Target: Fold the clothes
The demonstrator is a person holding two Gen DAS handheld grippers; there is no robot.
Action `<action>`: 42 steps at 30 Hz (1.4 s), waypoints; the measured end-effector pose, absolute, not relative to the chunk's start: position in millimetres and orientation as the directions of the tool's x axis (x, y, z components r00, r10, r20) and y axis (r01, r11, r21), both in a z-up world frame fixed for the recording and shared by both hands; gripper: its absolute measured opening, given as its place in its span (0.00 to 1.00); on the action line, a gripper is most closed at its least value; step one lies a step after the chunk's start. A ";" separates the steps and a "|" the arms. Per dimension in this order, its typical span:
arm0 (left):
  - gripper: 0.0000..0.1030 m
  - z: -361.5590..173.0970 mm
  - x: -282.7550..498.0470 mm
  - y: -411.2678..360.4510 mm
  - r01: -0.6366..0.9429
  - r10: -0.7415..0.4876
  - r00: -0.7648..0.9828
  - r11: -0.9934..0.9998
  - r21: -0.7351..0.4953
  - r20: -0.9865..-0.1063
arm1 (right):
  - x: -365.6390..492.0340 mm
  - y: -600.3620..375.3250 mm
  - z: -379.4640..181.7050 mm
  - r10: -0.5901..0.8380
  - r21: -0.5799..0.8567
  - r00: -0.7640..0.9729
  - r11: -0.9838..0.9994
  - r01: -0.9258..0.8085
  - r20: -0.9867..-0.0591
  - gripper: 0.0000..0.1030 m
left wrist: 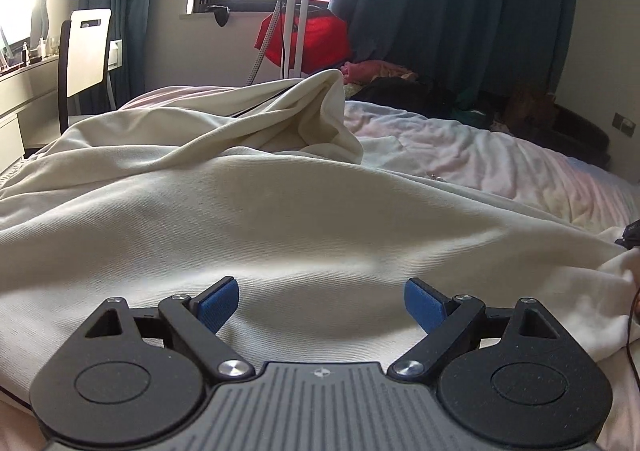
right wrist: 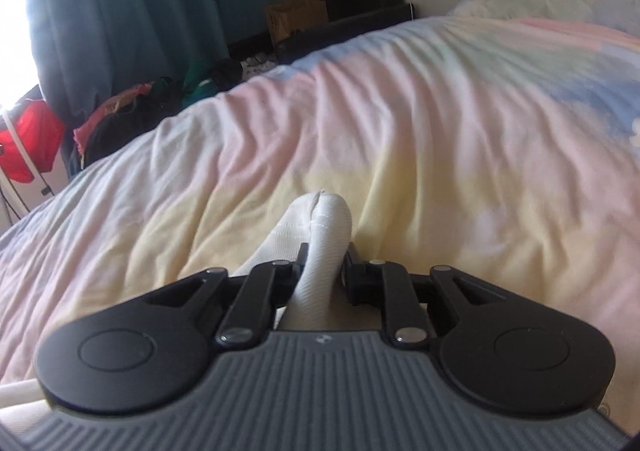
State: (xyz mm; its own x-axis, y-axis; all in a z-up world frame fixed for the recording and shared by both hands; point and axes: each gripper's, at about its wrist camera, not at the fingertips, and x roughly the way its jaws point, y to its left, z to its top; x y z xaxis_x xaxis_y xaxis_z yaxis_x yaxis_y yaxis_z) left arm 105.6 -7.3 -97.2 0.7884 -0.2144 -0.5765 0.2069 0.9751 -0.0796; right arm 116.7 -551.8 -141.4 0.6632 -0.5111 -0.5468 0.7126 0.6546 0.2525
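Observation:
A cream garment [left wrist: 280, 211] lies spread and rumpled over the bed, with a raised fold at its far end [left wrist: 304, 107]. My left gripper [left wrist: 322, 305] hovers just over its near part, jaws wide open and empty, blue pads [left wrist: 218, 305] showing. My right gripper [right wrist: 324, 263] is shut on a bunched fold of the same cream fabric [right wrist: 320, 235], which sticks up between the fingers above the pastel bedspread [right wrist: 440, 131].
The bed is covered by a pastel pink, yellow and blue bedspread [left wrist: 480, 155]. A chair [left wrist: 86, 55] and desk stand at the left. A garment steamer with a red cloth [left wrist: 304, 35], a clothes pile [right wrist: 128, 107], teal curtains and a cardboard box [right wrist: 296, 17] lie beyond the bed.

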 end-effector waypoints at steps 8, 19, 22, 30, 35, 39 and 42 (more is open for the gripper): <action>0.90 -91.5 98.5 -7.2 0.198 -0.203 0.810 0.978 -0.069 -0.550 | 99.9 -505.8 -103.5 -0.426 0.313 0.783 0.746 0.588 -0.453 0.91; 0.93 -78.6 89.9 3.1 0.177 -0.202 0.832 0.979 -0.097 -0.517 | 113.3 -397.1 -73.6 0.068 0.526 0.925 0.837 0.152 -0.374 0.81; 0.93 -74.1 88.0 7.2 0.172 -0.201 0.839 0.980 -0.104 -0.506 | 141.2 -367.1 -78.3 0.136 0.517 0.892 0.848 0.120 -0.430 0.74; 0.95 -72.4 102.5 35.1 0.138 -0.193 0.856 0.979 -0.149 -0.480 | 228.7 -312.0 -98.7 0.198 0.494 0.828 0.863 0.107 -0.524 0.72; 0.95 -85.9 117.6 46.2 0.115 -0.190 0.850 0.977 -0.180 -0.491 | 275.6 -295.4 -116.7 0.172 0.457 0.785 0.876 0.155 -0.595 0.65; 0.95 -95.5 129.8 56.3 0.074 -0.186 0.834 0.971 -0.228 -0.520 | 293.1 -283.5 -132.5 0.095 0.330 0.732 0.926 0.184 -0.675 0.33; 0.95 -99.8 136.1 62.0 0.044 -0.173 0.818 0.970 -0.240 -0.549 | 285.8 -286.3 -125.7 0.074 0.346 0.760 0.916 0.204 -0.645 0.12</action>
State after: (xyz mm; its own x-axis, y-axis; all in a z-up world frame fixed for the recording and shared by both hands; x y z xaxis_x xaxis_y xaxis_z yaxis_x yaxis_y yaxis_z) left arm 136.1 62.0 -99.8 0.8176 -0.1735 -0.5490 0.0444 0.9697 -0.2404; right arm 285.8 -286.3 -125.7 0.7603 0.0742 -0.6453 0.2041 0.9159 0.3457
